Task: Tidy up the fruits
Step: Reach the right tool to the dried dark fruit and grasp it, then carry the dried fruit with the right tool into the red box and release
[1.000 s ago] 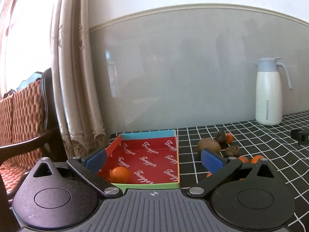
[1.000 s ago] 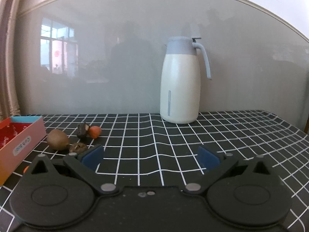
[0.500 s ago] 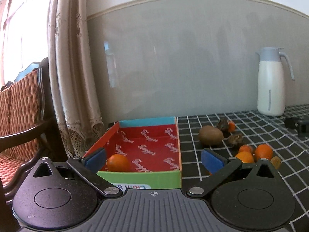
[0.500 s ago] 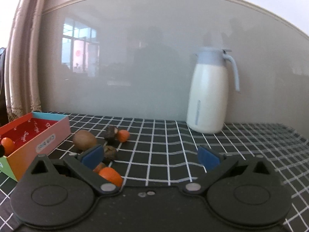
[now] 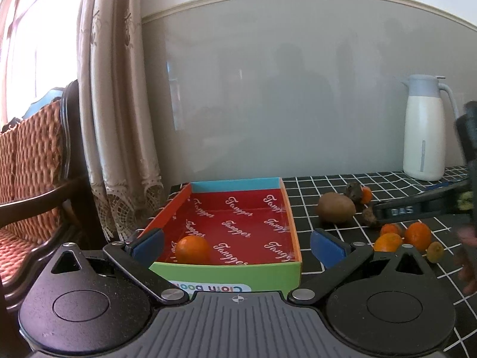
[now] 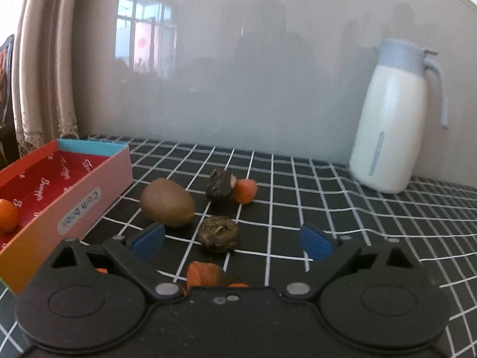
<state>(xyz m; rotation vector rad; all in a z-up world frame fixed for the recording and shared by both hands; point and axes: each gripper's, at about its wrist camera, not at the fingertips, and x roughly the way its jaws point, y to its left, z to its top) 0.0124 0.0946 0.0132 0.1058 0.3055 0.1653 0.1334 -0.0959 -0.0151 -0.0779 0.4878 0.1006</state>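
1. A wicker-backed chair (image 5: 32, 161) and a lace-edged curtain (image 5: 119, 119) stand past the left edge of the tabletop (image 6: 342, 217), which wears a black cloth with a white grid.
2. A shallow cardboard box (image 5: 235, 271) with a red printed floor sits at the left end of the tabletop, its blue end wall toward the back edge.
3. One orange (image 5: 193, 250) lies inside the box, in the near left corner against the green front wall.
4. The left hand-held gripper (image 5: 237, 243) hangs just in front of the box with its jaws wide and nothing between the blue pads.
5. Right of the box, on the cloth, lies a brown kiwi (image 6: 167, 202), well clear of the box wall.
6. Just right of the kiwi sit two dark, shrivelled fruits: one (image 6: 220, 188) farther back, touching a small orange piece (image 6: 246, 190), and one (image 6: 219, 233) nearer the front edge.
7. A cluster of oranges (image 5: 417, 235) lies nearer the front edge, with a small greenish-brown fruit (image 5: 434, 251) beside it.
8. The right hand-held gripper (image 6: 232, 243) is over these fruits; its jaws have just been closing a little but stand wide, gripping nothing, with the nearer dark fruit lying between the pads.
9. A white jug (image 6: 390, 131) with a pale blue lid stands near the back edge, toward the right.
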